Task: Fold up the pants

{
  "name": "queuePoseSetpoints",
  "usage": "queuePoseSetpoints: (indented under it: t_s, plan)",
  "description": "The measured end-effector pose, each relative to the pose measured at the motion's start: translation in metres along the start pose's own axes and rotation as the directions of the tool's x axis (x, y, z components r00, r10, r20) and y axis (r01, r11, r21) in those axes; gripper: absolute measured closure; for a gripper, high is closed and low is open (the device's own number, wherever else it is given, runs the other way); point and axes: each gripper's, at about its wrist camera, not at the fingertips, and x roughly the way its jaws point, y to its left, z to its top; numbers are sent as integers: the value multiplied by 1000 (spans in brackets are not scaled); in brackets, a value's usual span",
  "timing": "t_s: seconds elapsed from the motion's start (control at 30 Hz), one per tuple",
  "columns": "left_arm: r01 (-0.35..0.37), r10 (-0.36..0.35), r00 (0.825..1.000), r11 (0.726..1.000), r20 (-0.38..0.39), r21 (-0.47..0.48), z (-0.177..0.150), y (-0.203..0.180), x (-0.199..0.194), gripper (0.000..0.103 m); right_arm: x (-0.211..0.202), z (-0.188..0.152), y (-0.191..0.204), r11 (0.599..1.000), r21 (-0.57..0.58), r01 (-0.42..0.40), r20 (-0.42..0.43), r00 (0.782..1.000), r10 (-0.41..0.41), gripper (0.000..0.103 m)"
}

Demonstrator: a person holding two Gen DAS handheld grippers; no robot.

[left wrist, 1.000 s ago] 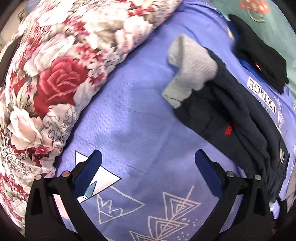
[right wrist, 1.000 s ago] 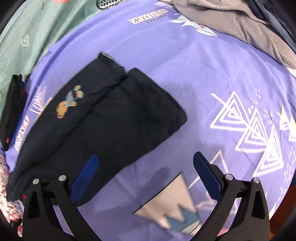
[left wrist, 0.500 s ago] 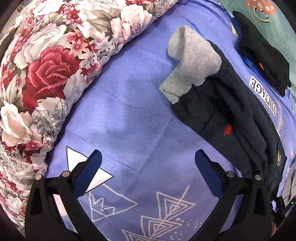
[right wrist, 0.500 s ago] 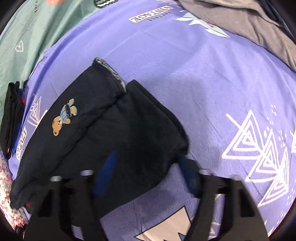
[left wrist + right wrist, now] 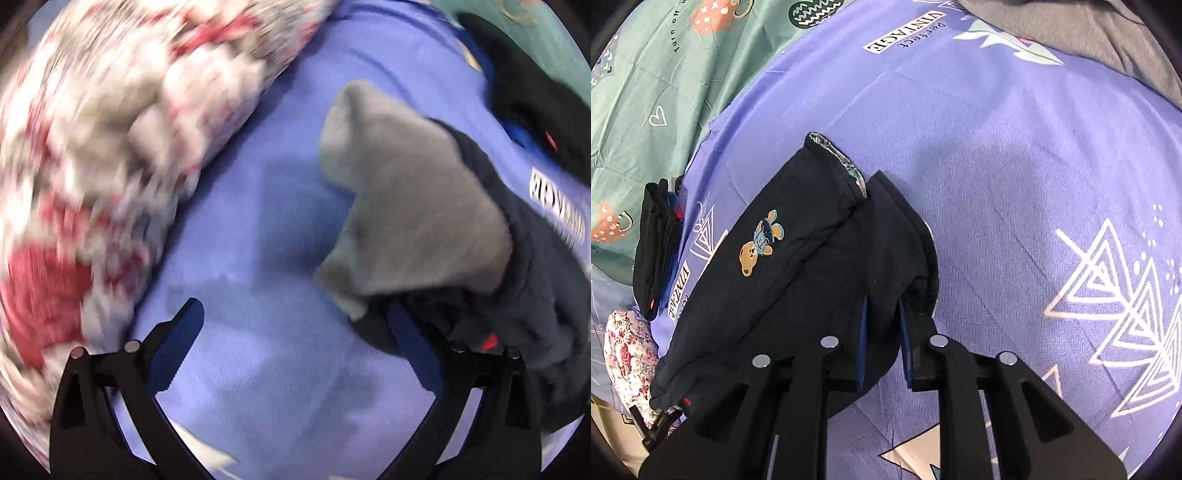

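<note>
Dark navy pants [image 5: 798,288] with a teddy bear patch [image 5: 759,245] lie folded lengthwise on a purple sheet [image 5: 997,166]. My right gripper [image 5: 882,317] is closing its jaws over the near corner of the leg end, and dark fabric sits pinched between the blue pads. In the left wrist view, which is blurred, the other end of the pants [image 5: 524,295] shows a grey lining [image 5: 406,206] turned outward. My left gripper [image 5: 295,325] stands open low over the sheet, its right finger [image 5: 406,332] at the pants' edge just below the grey lining.
A rolled floral quilt [image 5: 110,147] lies along the left of the sheet. A folded black garment [image 5: 655,251] rests beyond the pants beside a green quilt [image 5: 646,92]. A grey garment [image 5: 1089,33] lies at the far right.
The right gripper's jaws went from wide open to nearly together on the pants' leg end. The left gripper moved right and lower toward the grey-lined end, still open.
</note>
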Motion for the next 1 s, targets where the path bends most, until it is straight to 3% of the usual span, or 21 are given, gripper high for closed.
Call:
queuePoseSetpoints:
  t_s: [0.07,0.2,0.27,0.3,0.33,0.47,0.57,0.6,0.63,0.67,0.73,0.77,0.9,1.0]
  plan:
    - [1,-2,1000,999,20,53,5,-8,4,4,2,-1,2,1000,-6,13,-3,1000,-13,78]
    - [64,-70,997,984,34,163,14,-25,18,30,3,-5,8,999,-29,43,4,999,-43,63]
    - [72,-89,994,969,60,237,16,-38,21,39,4,-7,11,998,-34,49,8,999,-49,43]
    - [91,-112,992,957,63,274,18,-44,20,56,3,-7,12,998,-32,50,13,999,-49,42]
    - [114,-135,989,948,53,297,19,-50,19,64,2,-8,13,998,-33,51,17,999,-51,40]
    - [113,-132,990,948,45,296,26,-58,20,70,5,-9,18,997,-40,70,10,998,-69,36]
    - [164,-175,984,960,30,227,30,-46,11,72,9,-8,13,998,-3,60,1,998,-60,36]
    - [193,-202,979,962,26,193,34,-43,8,72,11,-6,12,999,5,51,-4,999,-51,37]
    - [224,-231,973,961,22,161,37,-39,5,73,13,-5,12,999,5,43,-6,999,-43,46]
    - [255,-260,965,958,22,133,39,-35,2,74,16,-3,12,999,-1,44,0,999,-44,69]
    - [310,-314,949,946,33,94,44,-28,-4,75,19,1,9,998,21,63,7,998,-63,89]
    - [323,-327,944,943,37,84,44,-27,-9,75,17,3,6,998,47,51,12,999,-52,93]
    - [399,-400,916,917,35,20,36,-5,-30,75,-4,8,12,999,33,9,49,999,-11,96]
    - [441,-446,891,895,87,68,33,8,-62,76,-39,13,22,999,-42,-8,85,996,11,97]
